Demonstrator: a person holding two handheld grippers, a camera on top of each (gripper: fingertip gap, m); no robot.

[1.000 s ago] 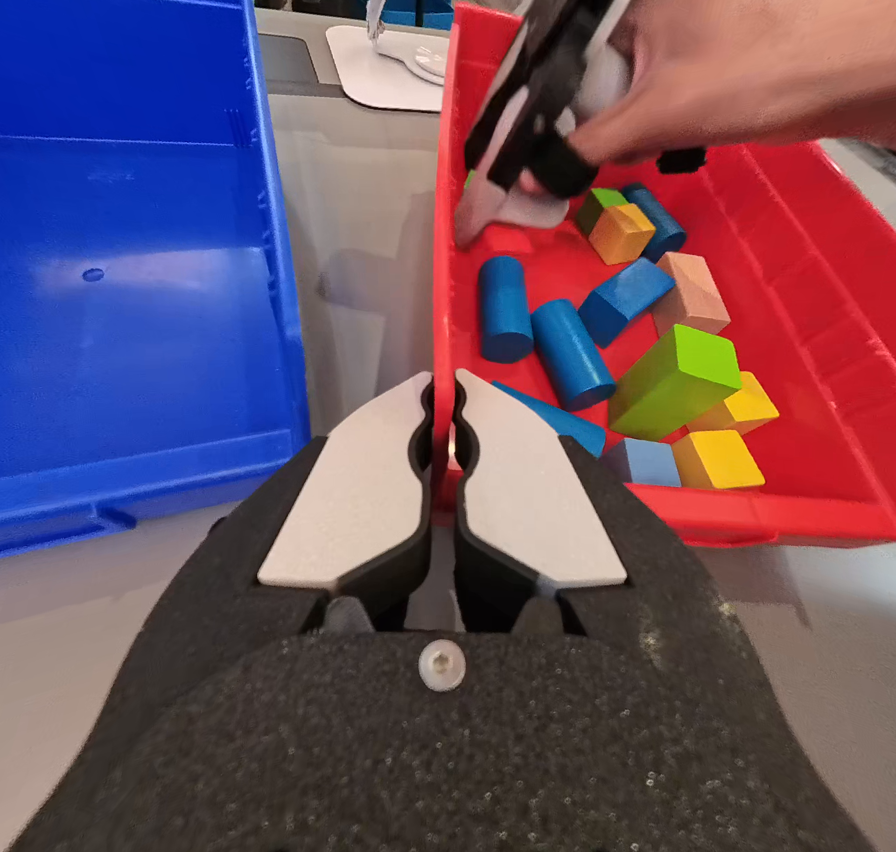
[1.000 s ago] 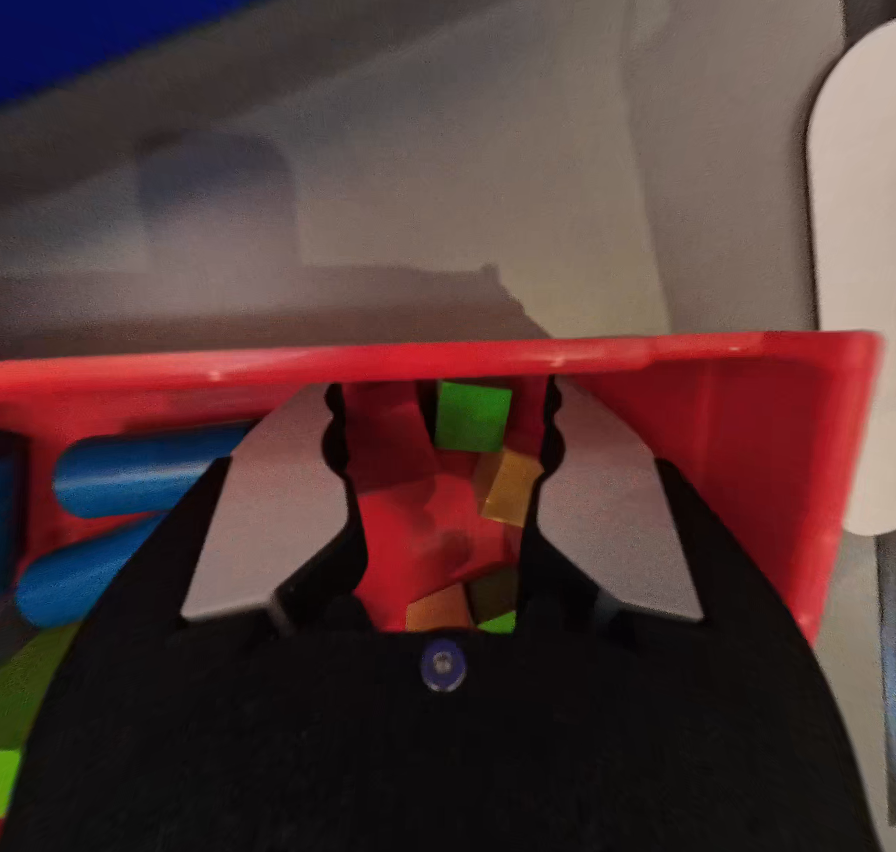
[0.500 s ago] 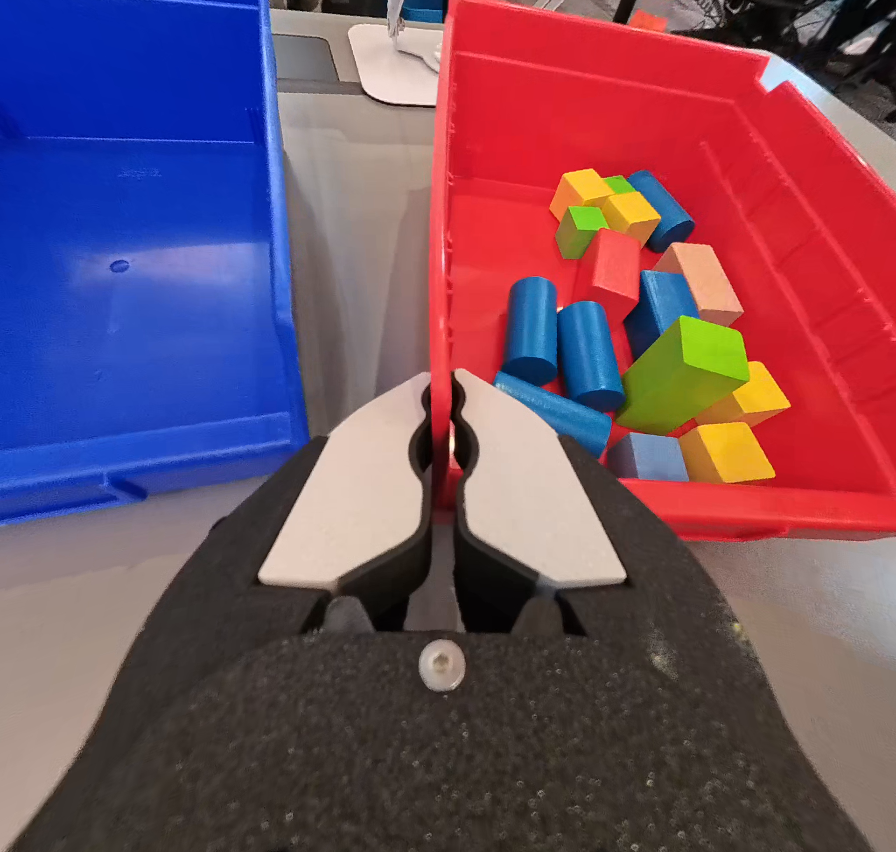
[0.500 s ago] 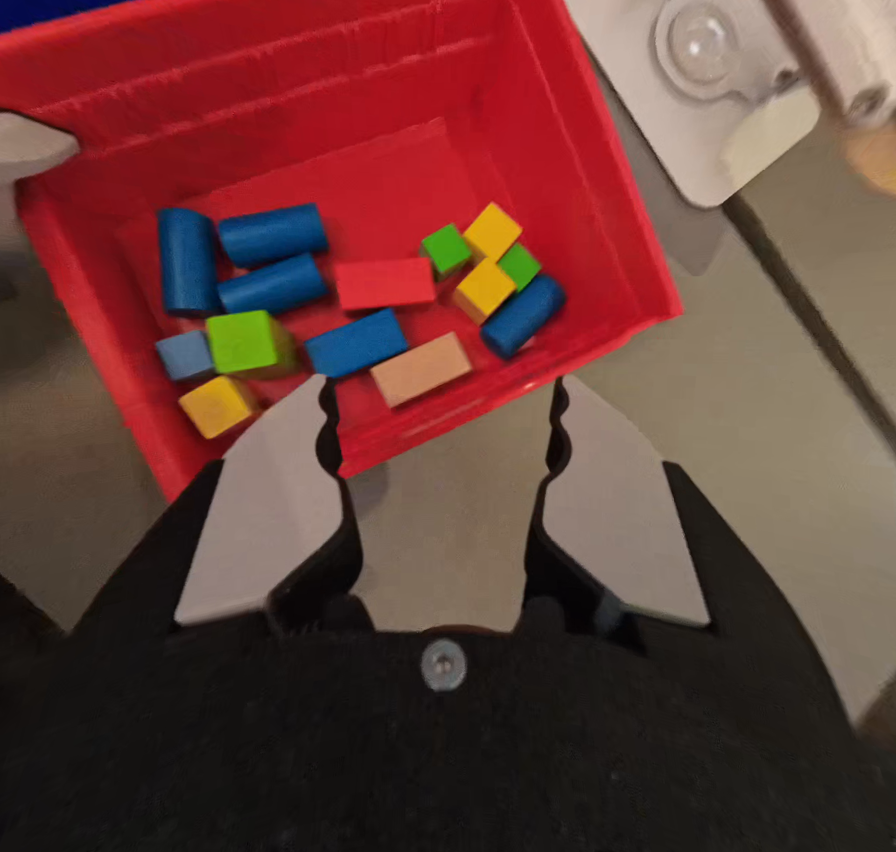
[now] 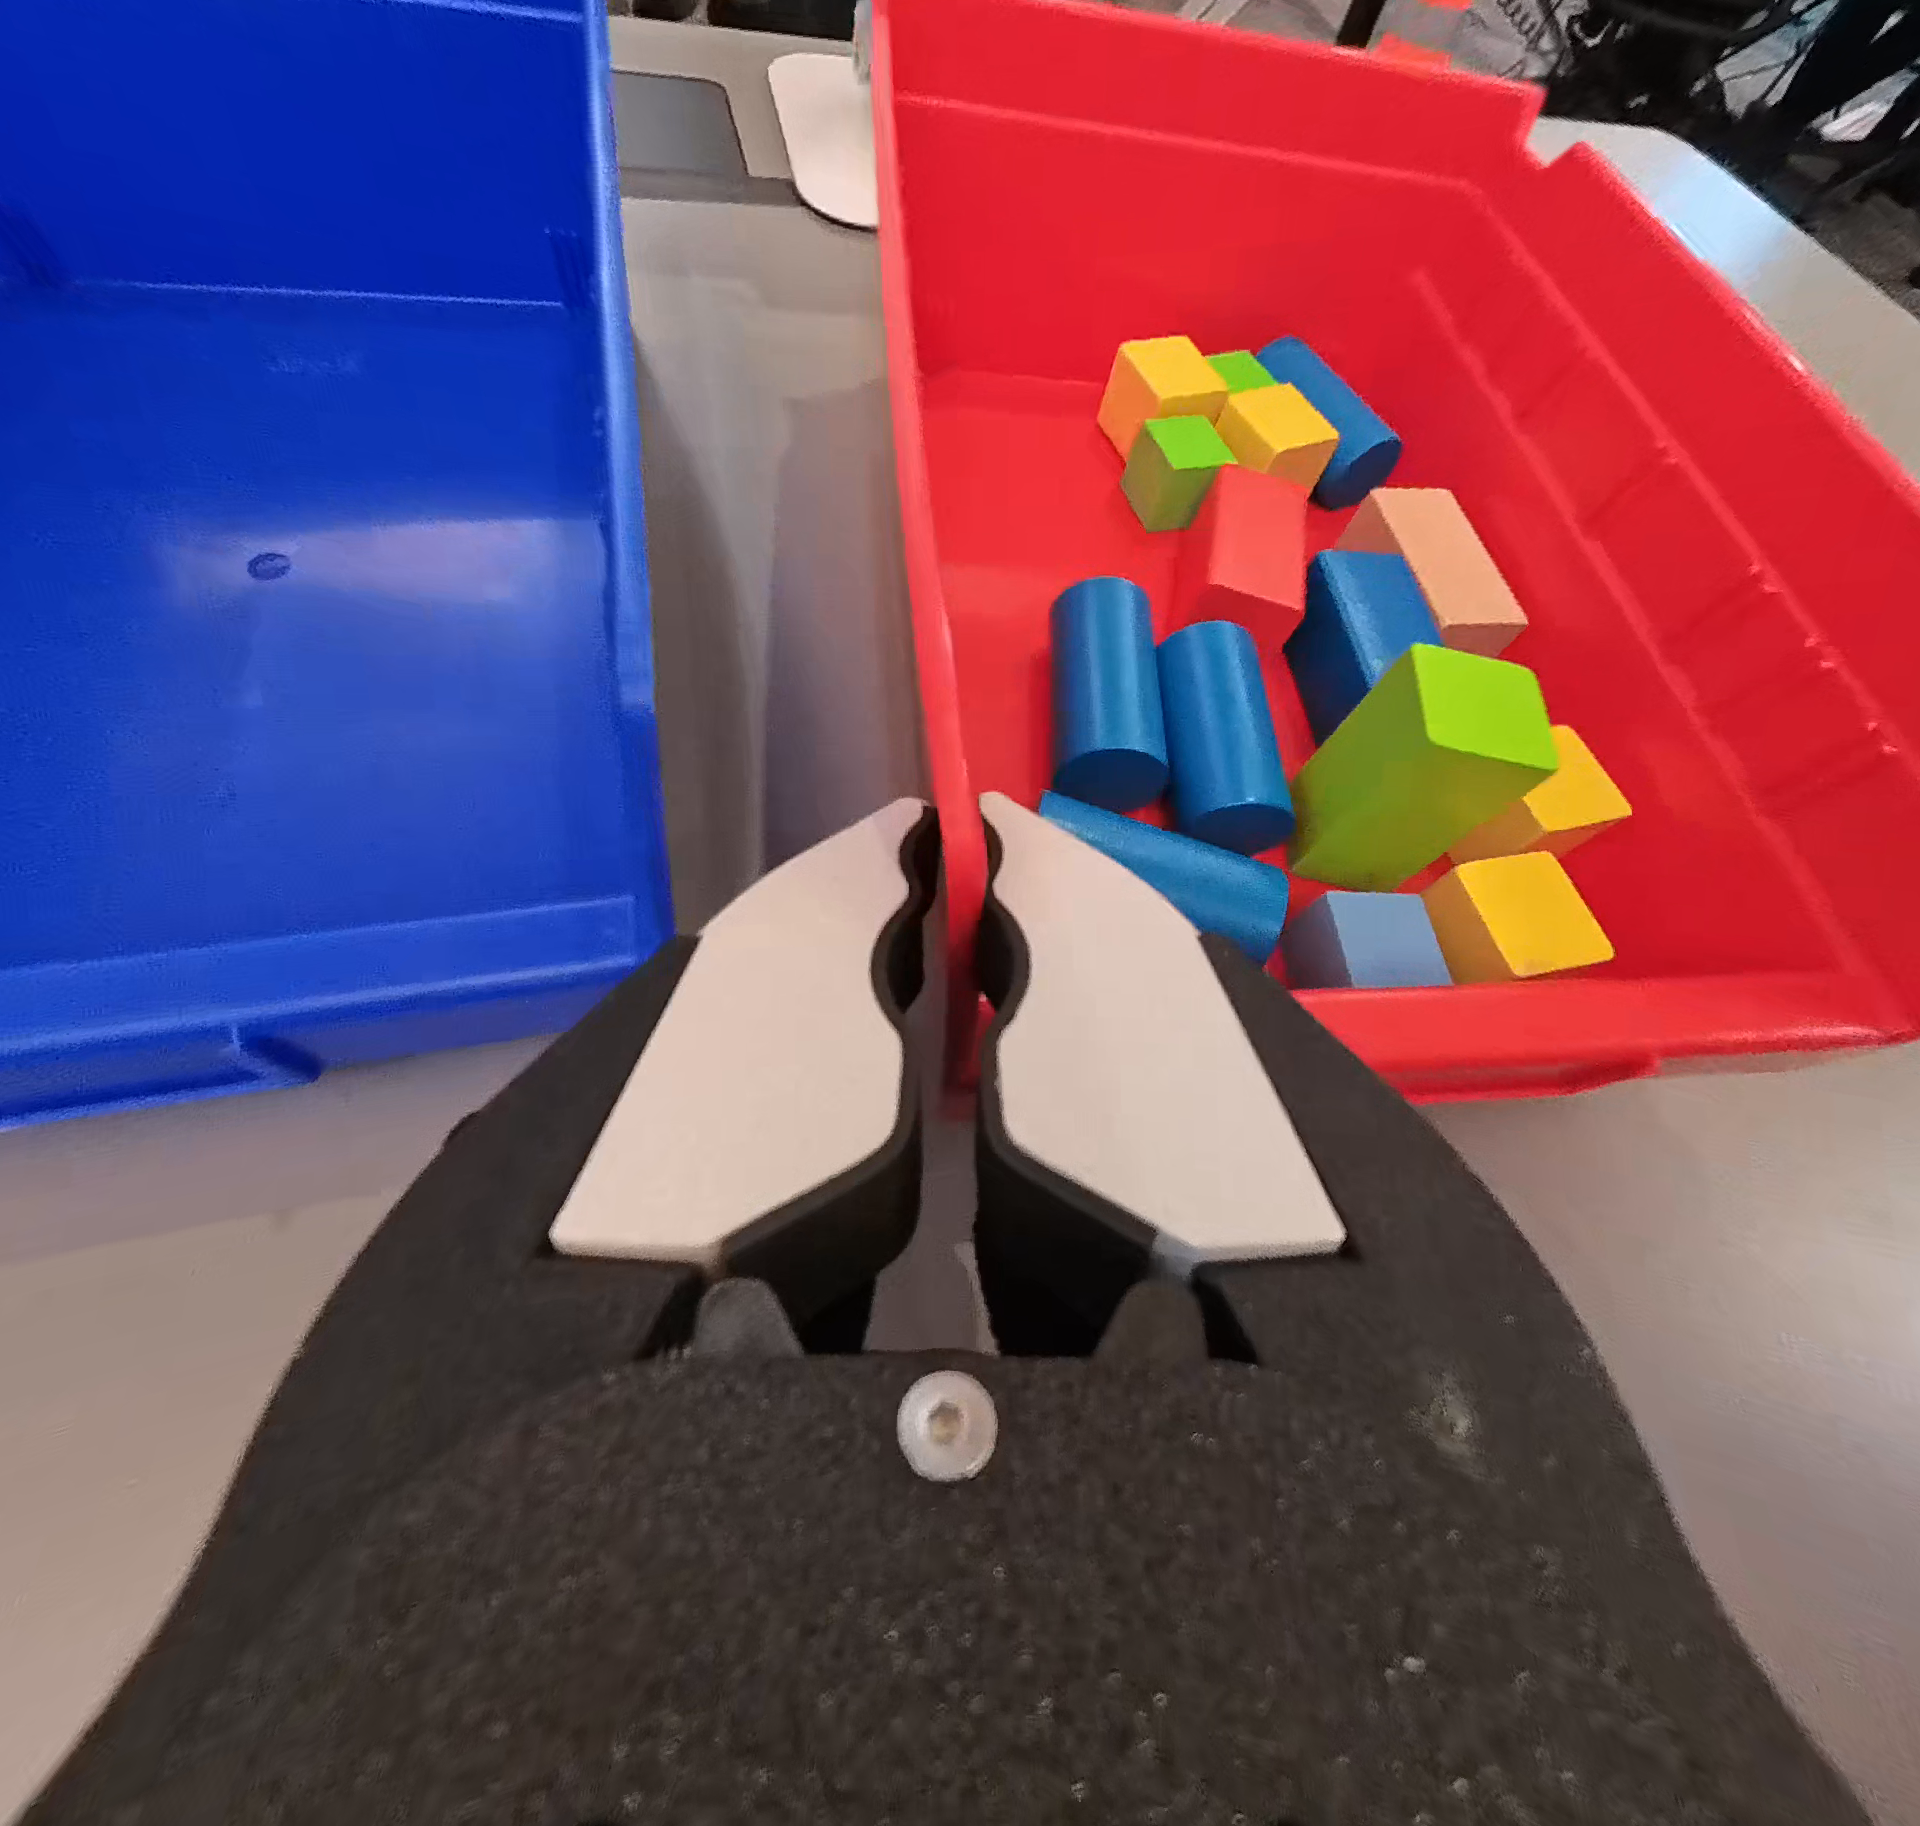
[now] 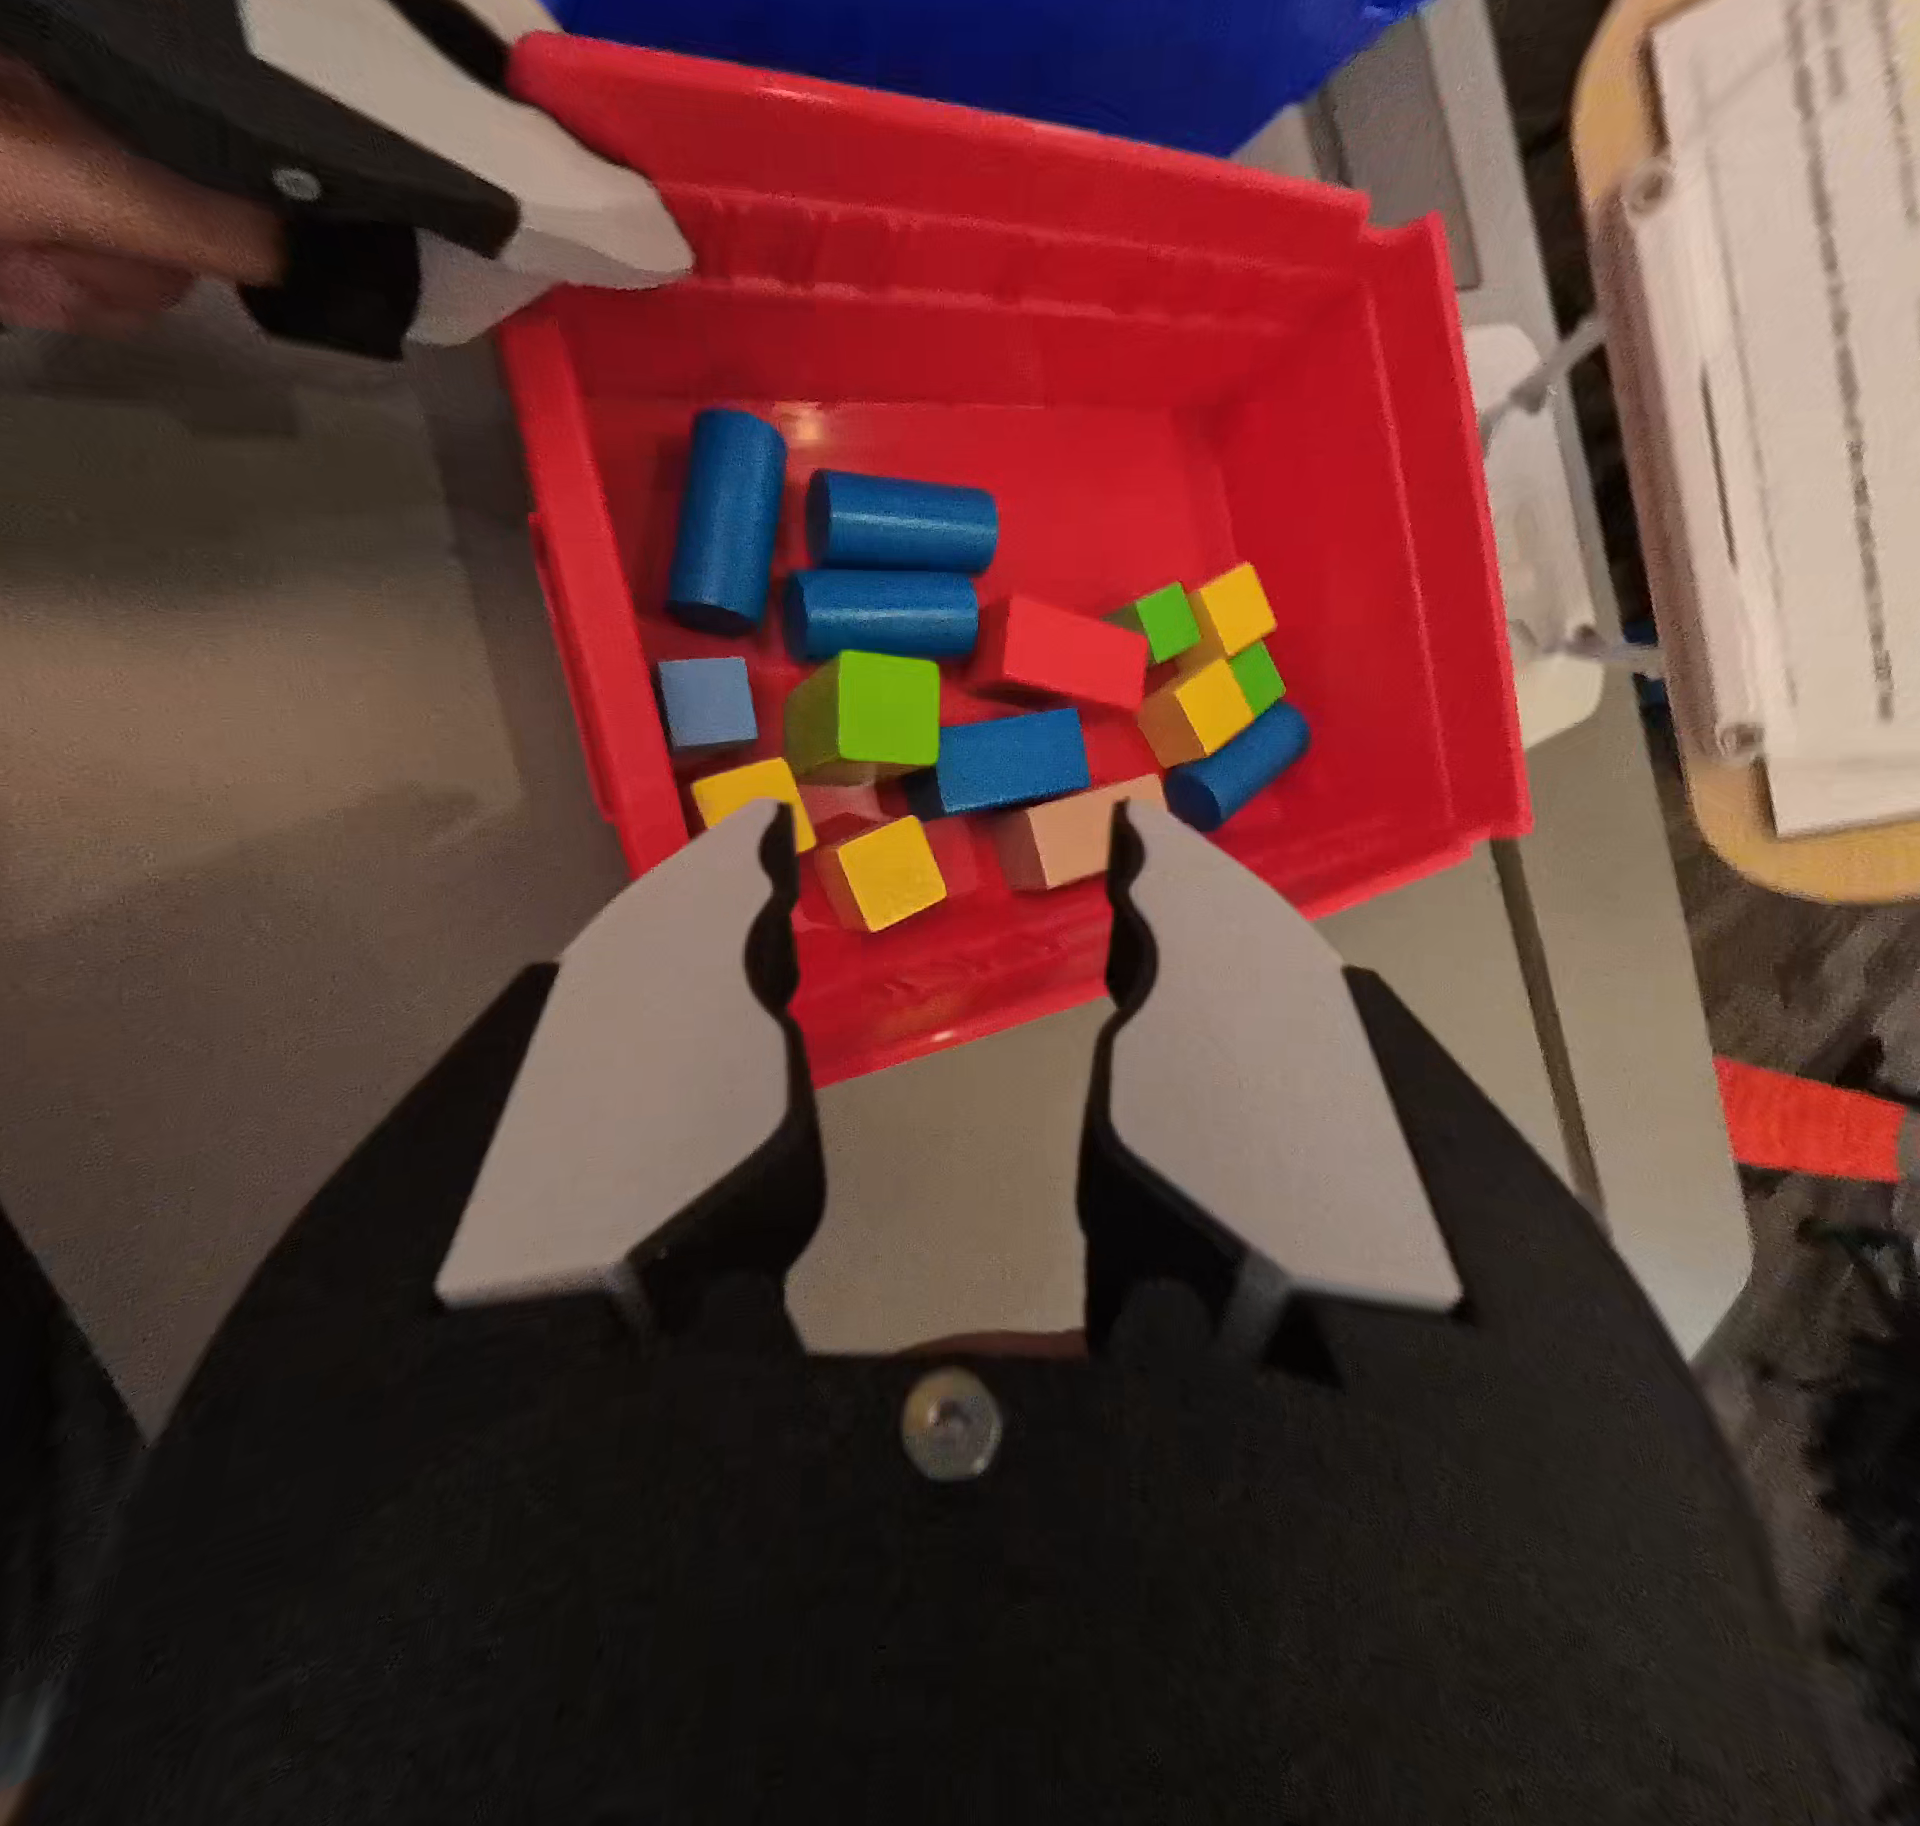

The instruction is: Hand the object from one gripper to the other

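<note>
The left gripper [image 5: 958,820] is clamped narrow on the red bin's [image 5: 1195,249] near corner wall. The right gripper [image 6: 945,826] hangs above with jaws wide and empty. No block has been picked: all the blocks [image 6: 977,675] lie on the bin floor, at about 12 o'clock from its tips, the yellow cube [image 6: 894,872] seemingly nearest. Pickup and handover both remain; the blue bin [image 5: 301,488] stands at 10 o'clock in the left view.
</note>
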